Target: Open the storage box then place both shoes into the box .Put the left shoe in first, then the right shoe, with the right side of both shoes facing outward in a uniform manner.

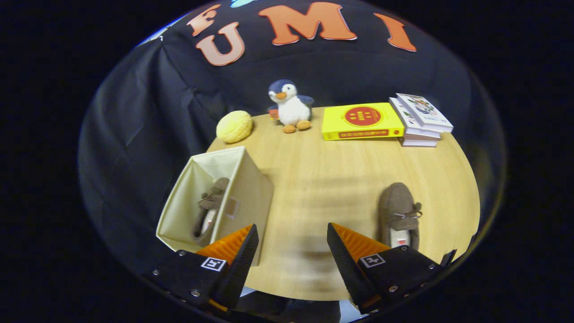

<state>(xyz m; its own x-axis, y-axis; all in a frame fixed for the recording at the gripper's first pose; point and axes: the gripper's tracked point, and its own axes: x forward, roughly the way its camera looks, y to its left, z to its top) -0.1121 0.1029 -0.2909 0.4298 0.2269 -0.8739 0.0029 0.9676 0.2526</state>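
Shoe (210, 207) inside box (251, 188); gripper (292, 235) fingers spread, empty, labels unreadable.

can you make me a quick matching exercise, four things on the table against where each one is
Things:
1. brown shoe with bow
2. second brown shoe
3. plush penguin
4. yellow book

Places:
A. beside the stack of books
B. on the bare table, just ahead of the open tool's right finger
C. inside the open beige storage box
D. at the table's far edge, next to the yellow ball

Pairs: 1-B, 2-C, 3-D, 4-A
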